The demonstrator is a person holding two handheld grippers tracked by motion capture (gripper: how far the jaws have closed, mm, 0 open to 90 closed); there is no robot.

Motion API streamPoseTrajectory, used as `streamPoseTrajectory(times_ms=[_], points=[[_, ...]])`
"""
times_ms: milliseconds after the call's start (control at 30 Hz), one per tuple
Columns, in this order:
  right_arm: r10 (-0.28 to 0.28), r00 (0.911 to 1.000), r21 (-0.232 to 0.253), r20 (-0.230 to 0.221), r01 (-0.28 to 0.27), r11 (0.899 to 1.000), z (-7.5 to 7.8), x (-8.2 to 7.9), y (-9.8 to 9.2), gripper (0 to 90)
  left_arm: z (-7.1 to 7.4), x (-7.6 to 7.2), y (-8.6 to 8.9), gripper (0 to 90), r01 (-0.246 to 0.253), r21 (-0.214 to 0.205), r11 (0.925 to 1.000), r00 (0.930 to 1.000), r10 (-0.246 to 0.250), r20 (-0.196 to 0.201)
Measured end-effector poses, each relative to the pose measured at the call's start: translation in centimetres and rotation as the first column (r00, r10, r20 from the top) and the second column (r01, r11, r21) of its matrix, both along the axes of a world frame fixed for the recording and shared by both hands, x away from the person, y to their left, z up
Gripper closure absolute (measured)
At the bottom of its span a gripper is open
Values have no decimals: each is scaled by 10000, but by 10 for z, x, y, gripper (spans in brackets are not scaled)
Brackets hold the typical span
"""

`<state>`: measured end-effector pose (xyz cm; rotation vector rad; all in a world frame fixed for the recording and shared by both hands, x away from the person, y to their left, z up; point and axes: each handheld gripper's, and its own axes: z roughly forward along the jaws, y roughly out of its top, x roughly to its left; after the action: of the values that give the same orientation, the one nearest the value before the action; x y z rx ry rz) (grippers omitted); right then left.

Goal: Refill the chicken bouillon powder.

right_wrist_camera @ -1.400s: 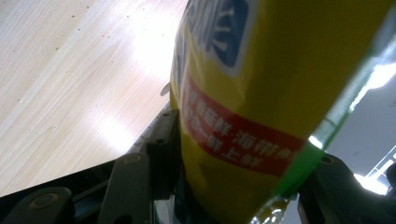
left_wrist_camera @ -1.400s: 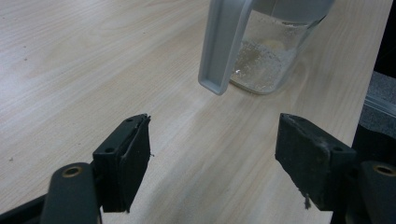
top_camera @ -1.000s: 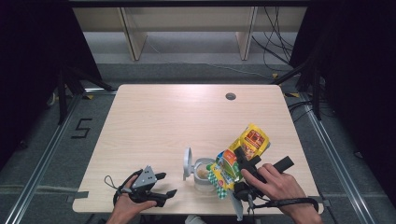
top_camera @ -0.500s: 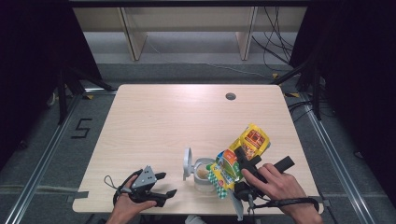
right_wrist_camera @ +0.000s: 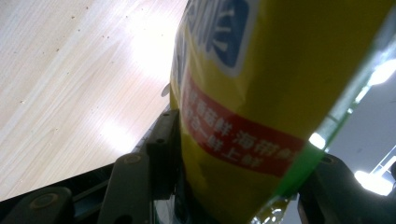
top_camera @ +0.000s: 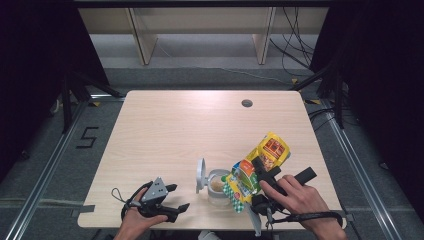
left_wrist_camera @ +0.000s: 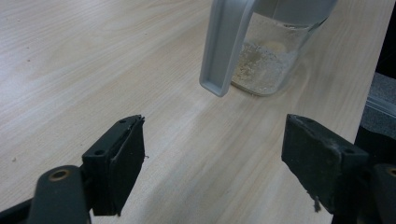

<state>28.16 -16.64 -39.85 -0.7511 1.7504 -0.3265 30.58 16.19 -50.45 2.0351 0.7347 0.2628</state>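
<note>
I had the right gripper (top_camera: 261, 172) clamped on the yellow snack bag (top_camera: 260, 162), tipped over the open jar (top_camera: 218, 186) near the table's (top_camera: 165, 125) front edge, so I judged slow tilting best while the left gripper (top_camera: 172, 197), its jaws just opened wider, waited empty.

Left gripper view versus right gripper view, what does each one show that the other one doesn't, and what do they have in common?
The left gripper view shows the clear jar with pale powder at its bottom, its grey flip lid hanging open, and the left gripper with jaws wide apart around nothing. The right gripper view shows the yellow packet with its red band of print, clamped by the right gripper. Both show the light wooden table.
</note>
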Motion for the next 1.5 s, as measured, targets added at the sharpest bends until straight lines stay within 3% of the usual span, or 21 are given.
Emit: streamPoseTrajectory(times_ms=[300,333,400,433,500,567,833,933,1000,1100,1333,1433,1467,1500], points=[[71,9999,-34,110,-71,10000,-1,0,0,539,0,0,0,207,78,62,10000,9999,-78,74],[-99,9999,204,61,98,9997,-2,-1,0,538,0,0,0,208,41,31,10000,9999,-42,106],[-133,9999,204,35,132,9997,-2,-2,0,538,0,0,0,207,21,28,10000,10000,-21,67],[90,9999,-67,77,-90,9999,-1,-1,1,538,0,0,0,207,33,20,10000,10000,-33,87],[77,9999,-59,81,-77,10000,-1,-1,1,539,0,0,0,207,36,26,10000,9999,-37,95],[-145,9999,203,46,144,9997,-2,-2,0,538,0,0,0,207,42,27,10000,9999,-42,103],[-152,9999,210,19,152,9997,-2,-2,-1,539,0,0,0,207,22,53,10000,10000,-22,78],[-182,9998,199,20,182,9996,-2,-2,0,538,0,0,0,207,64,68,10000,10000,-64,67],[44,10000,-60,-49,-45,10000,0,0,0,538,0,0,0,207,31,8,10000,10000,-31,89],[-173,9998,169,28,173,9997,-2,-2,0,539,0,0,0,207,22,-15,10000,10000,-22,40],[69,9999,-104,-115,-70,9999,-2,0,2,538,0,0,0,207,42,13,10000,10000,-42,15],[-41,9999,85,-139,42,10000,-3,-2,2,538,0,0,0,208,-41,-66,10000,10000,41,2],[0,10000,136,43,-1,9999,-3,-2,2,538,0,0,0,207,-31,-126,9999,10000,31,-16],[28,9999,-75,-117,-28,10000,-2,-1,2,538,0,0,0,207,-29,-137,9999,10000,29,8]])
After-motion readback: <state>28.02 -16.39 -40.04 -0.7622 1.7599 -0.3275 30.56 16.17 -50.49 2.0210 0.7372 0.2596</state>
